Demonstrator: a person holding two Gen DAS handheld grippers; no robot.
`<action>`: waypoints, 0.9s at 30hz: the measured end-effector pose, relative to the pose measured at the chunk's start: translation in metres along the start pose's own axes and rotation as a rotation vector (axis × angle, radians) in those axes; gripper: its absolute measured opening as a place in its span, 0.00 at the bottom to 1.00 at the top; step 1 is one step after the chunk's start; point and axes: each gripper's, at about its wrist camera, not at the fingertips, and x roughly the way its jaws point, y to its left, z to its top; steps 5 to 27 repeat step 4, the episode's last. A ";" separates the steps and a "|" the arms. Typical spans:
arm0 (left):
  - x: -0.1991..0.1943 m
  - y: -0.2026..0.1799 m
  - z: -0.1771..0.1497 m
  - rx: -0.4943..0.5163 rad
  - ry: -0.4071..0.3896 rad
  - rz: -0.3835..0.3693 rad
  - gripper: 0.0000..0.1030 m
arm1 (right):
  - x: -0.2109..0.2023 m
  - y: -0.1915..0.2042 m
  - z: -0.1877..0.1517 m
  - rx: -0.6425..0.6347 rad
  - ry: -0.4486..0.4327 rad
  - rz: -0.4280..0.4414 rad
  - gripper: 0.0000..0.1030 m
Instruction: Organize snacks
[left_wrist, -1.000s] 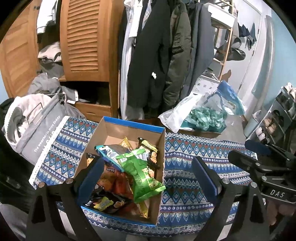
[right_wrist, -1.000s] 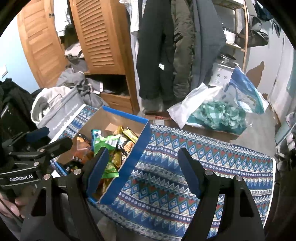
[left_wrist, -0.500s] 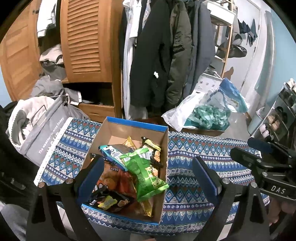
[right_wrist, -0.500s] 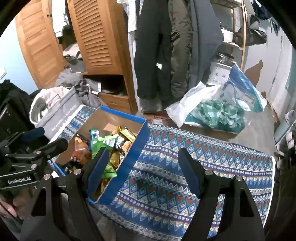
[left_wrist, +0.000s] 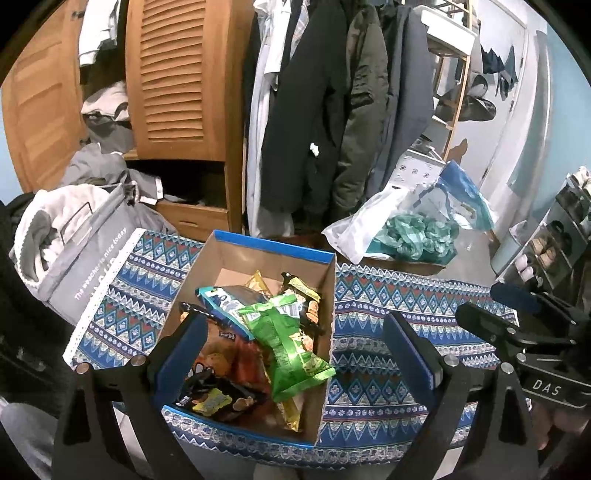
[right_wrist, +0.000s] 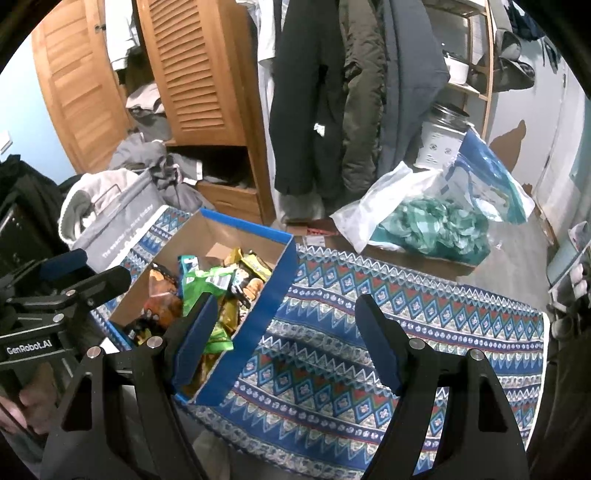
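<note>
A blue-rimmed cardboard box (left_wrist: 273, 254) stands on the patterned tablecloth (left_wrist: 373, 310) and holds several snack packets. A green packet (left_wrist: 288, 343) lies on top, with an orange bag (left_wrist: 225, 354) and a black packet (left_wrist: 214, 398) beside it. My left gripper (left_wrist: 291, 350) is open and empty, held above the box's near end. My right gripper (right_wrist: 286, 339) is open and empty, above the cloth just right of the box (right_wrist: 269, 295). The green packet also shows in the right wrist view (right_wrist: 199, 291).
A grey fabric bin (left_wrist: 85, 258) with clothes sits left of the box. A white plastic bag with teal cloth (left_wrist: 406, 236) lies beyond the table. Coats (left_wrist: 325, 110) and a wooden wardrobe (left_wrist: 177, 74) stand behind. Patterned cloth (right_wrist: 369, 332) stretches right of the box.
Both grippers have pulled back and risen slightly, so the box and table look a little farther away. Both stay open and empty.
</note>
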 end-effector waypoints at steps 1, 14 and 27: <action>0.000 0.000 0.000 0.001 -0.002 0.001 0.94 | 0.000 0.000 0.000 0.000 0.000 0.000 0.75; 0.000 -0.001 0.000 0.010 -0.004 0.012 0.94 | 0.000 0.001 0.000 0.001 0.000 -0.001 0.75; 0.000 -0.001 0.000 0.010 -0.004 0.012 0.94 | 0.000 0.001 0.000 0.001 0.000 -0.001 0.75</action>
